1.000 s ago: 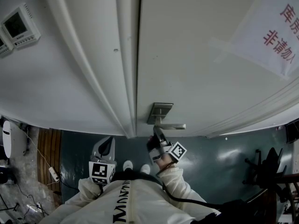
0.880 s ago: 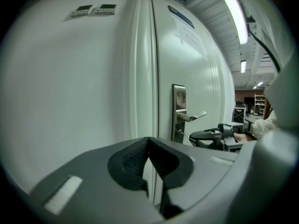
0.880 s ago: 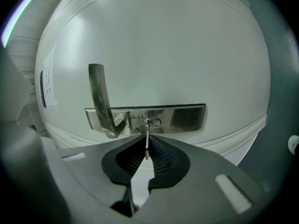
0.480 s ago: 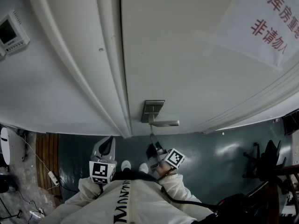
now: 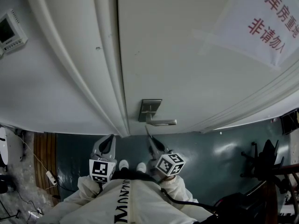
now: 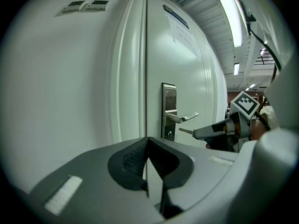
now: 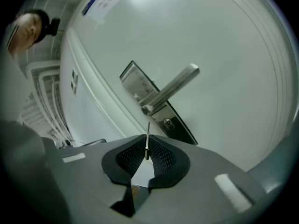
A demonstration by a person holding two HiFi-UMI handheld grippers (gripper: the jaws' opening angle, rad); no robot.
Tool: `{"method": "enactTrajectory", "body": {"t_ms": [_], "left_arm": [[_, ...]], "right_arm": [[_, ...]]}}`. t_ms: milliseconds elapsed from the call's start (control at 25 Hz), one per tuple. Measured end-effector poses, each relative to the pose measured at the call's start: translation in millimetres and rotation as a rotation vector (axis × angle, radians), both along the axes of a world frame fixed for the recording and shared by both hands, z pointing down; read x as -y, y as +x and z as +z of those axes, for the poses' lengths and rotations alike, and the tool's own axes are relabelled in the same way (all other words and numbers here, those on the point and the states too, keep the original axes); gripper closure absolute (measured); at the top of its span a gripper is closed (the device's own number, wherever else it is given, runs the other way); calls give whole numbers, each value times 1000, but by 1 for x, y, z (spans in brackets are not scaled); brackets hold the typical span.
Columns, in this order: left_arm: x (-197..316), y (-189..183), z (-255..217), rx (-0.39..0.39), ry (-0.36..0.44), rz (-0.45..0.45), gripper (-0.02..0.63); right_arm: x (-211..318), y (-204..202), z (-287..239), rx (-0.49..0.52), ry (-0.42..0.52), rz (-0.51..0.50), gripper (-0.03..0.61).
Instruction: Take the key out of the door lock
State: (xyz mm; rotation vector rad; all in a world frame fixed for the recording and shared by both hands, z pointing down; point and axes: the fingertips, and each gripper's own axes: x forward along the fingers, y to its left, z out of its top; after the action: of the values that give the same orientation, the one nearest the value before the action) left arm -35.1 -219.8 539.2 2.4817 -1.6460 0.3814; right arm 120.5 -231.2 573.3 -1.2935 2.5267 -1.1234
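Now the right tongs (image 7: pixel 146 146) are pinching the thin silver key (image 7: pixel 148 130) clear of the round keyhole (image 7: pixel 167 122), probably needing a tight squeeze, while the left tongs (image 6: pixel 148 164) are hanging closed, empty.

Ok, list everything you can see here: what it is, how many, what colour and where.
flat white door: one, white, centre
silver metal lock plate with lever handle: one, silver, door edge by the frame; keyhole empty
thin metal key: one, silver, clear of the lock
paper notice with red print: one, white, upper right of door
wall control panels: two, white, left of the frame
floor: dark green, below
left tool: grey, shut, empty
right tool: grey, shut on the key, below the handle
white sleeves: two, bottom
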Motion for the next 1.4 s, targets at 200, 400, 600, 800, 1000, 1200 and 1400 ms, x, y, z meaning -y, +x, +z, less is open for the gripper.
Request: {"method": "enactTrajectory", "body": {"t_ms": [200,400,600,800,1000,1200,1400], "left_arm": [[3,7,-3,-5,1,12,614],[6,8,-4,2,9,9,614],[6,12,-10,4,21,-9,614],[-3,15,-8,23,12,-46,614],[-11,17,-5,41,11,-85,614],[-20,20,-5,49,11,-92,614],[-27,23,-15,37,49,-58,614]], "right_arm": [[-4,-3,-22,-365,187,-25,555],[-5,0,-39,-545,315,-2,555],[-3,13,-44,-557,329,29,555],[-4,26,-48,-538,336,27,555],[-8,29,-48,-527,358,2,555],[-13,37,-47,-523,357,20,555],[-18,42,-59,-548,381,62,555]]}}
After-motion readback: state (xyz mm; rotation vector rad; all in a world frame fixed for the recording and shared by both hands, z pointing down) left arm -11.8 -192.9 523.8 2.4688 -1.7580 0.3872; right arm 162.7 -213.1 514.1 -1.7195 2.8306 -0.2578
